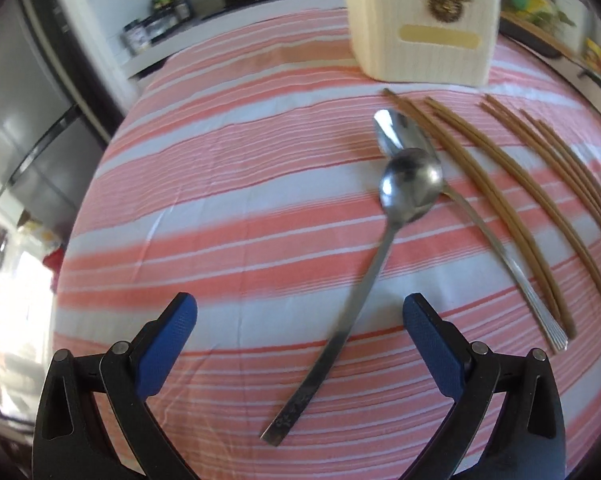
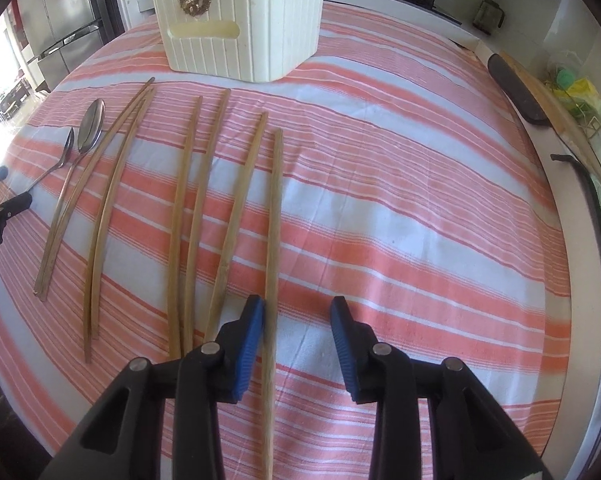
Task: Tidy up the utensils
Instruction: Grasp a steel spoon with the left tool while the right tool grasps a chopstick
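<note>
Hovering at far left, jaws spread wide and gripping nothing: the left gripper (image 1: 300, 312), its blue pads either side of the flat handle of the long-handled steel spoon (image 1: 410, 190) without touching it; lying partly under that bowl, a second steel spoon with a ribbed handle (image 1: 400, 130); resting on all of it, the pink-and-white striped tablecloth (image 1: 228, 184); fanning out rightward in three loose pairs, six long tan wooden chopsticks (image 2: 188, 208); sitting beyond their far tips, the cream ribbed plastic caddy with a gold stag emblem (image 2: 240, 36), upright; hanging over the rightmost chopstick (image 2: 274, 240), the right gripper (image 2: 298, 312), jaws part open, left pad touching the stick's side, right pad well apart, so not pinching it.
</note>
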A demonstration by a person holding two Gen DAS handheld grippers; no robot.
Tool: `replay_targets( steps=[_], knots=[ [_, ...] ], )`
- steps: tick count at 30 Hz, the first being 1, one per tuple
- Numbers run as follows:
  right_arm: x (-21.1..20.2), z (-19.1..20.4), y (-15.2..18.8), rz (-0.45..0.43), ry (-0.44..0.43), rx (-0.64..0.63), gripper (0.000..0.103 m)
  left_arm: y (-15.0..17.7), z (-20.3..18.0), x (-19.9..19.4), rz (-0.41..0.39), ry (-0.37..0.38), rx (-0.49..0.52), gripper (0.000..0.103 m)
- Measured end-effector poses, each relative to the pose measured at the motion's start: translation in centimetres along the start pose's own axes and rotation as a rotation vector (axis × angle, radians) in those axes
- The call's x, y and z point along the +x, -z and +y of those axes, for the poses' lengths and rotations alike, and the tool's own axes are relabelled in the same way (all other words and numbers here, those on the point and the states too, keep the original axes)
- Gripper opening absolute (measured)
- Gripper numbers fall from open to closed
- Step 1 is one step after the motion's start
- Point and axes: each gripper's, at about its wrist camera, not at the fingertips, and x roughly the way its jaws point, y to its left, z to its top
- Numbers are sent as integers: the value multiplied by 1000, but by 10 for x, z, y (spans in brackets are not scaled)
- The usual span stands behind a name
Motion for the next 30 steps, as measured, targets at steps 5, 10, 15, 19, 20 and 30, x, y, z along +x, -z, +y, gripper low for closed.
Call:
replay_targets(
  steps=[5, 10, 15, 19, 20, 30],
  knots=[
    [10, -6, -21, 5, -56, 4, 35, -25, -1, 17, -6, 137, 83, 102],
    [21, -2, -50, 8, -52, -39, 36, -44, -3, 27, 2, 230, 87, 87],
    [33, 1, -82, 22, -58, -46, 29, -56, -19, 28, -10, 252, 161, 68],
    [41, 4, -98, 32, -59, -30, 7, -60, -27, 24, -15, 279, 173, 35],
    [42, 4, -102, 32, -59, -26, 7, -60, -29, 23, -19, 268, 176, 35],
    [-35, -16, -87, -183, -139, 89, 7, -60, 0, -49, -173, 259, 62, 35]
  ],
)
